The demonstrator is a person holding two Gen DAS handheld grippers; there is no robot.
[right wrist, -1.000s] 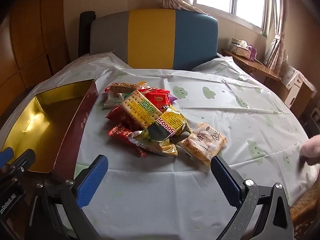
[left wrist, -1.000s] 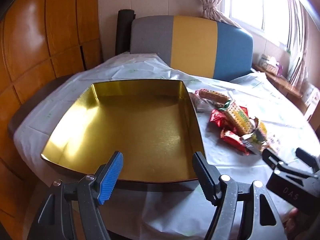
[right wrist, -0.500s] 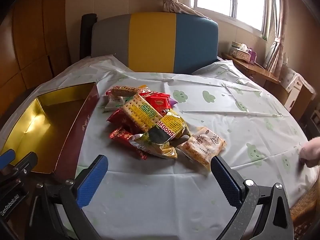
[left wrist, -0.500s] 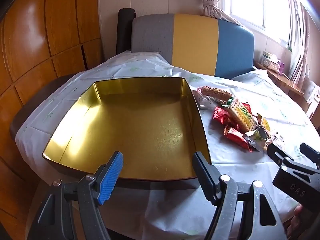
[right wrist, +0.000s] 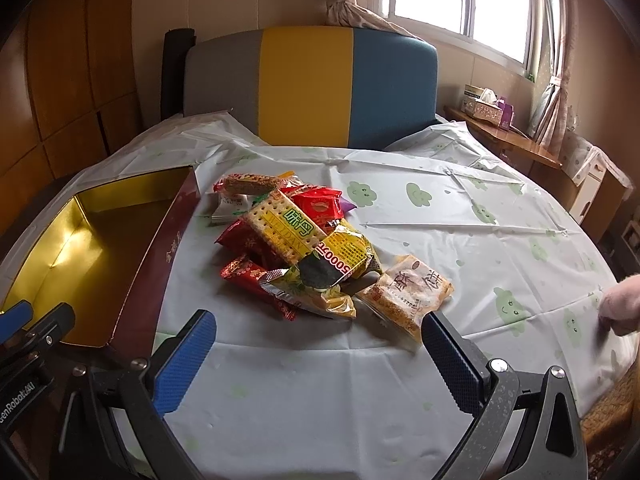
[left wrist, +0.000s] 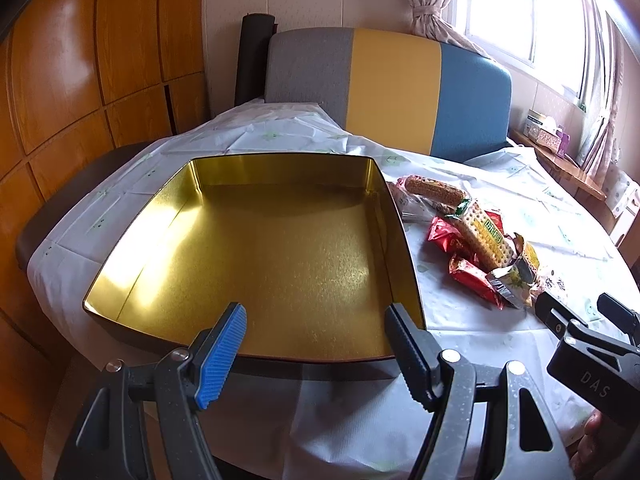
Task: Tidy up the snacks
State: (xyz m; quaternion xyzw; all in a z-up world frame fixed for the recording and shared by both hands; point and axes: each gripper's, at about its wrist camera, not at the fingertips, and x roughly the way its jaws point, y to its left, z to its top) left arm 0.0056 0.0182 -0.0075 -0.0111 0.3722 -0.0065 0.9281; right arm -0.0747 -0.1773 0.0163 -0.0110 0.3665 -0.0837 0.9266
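A pile of snack packets (right wrist: 296, 244) lies mid-table: a cracker pack (right wrist: 282, 226), red wrappers, a yellow packet and a tan pastry packet (right wrist: 406, 294) at its right. An empty gold-lined tin (left wrist: 272, 256) sits left of the pile, which also shows in the left wrist view (left wrist: 476, 248). My left gripper (left wrist: 316, 336) is open and empty at the tin's near rim. My right gripper (right wrist: 316, 354) is open and empty, just short of the pile, and its tips show in the left wrist view (left wrist: 580, 312).
A round table with a cloud-print cloth (right wrist: 460, 220). A grey, yellow and blue chair back (right wrist: 312, 88) stands behind it. A side shelf with tissue boxes (right wrist: 486, 106) is at the right. A hand (right wrist: 620, 306) rests at the table's right edge.
Both grippers have drawn slightly closer to the table; the tin and snack pile sit a little lower in view. Nothing was gripped or moved.
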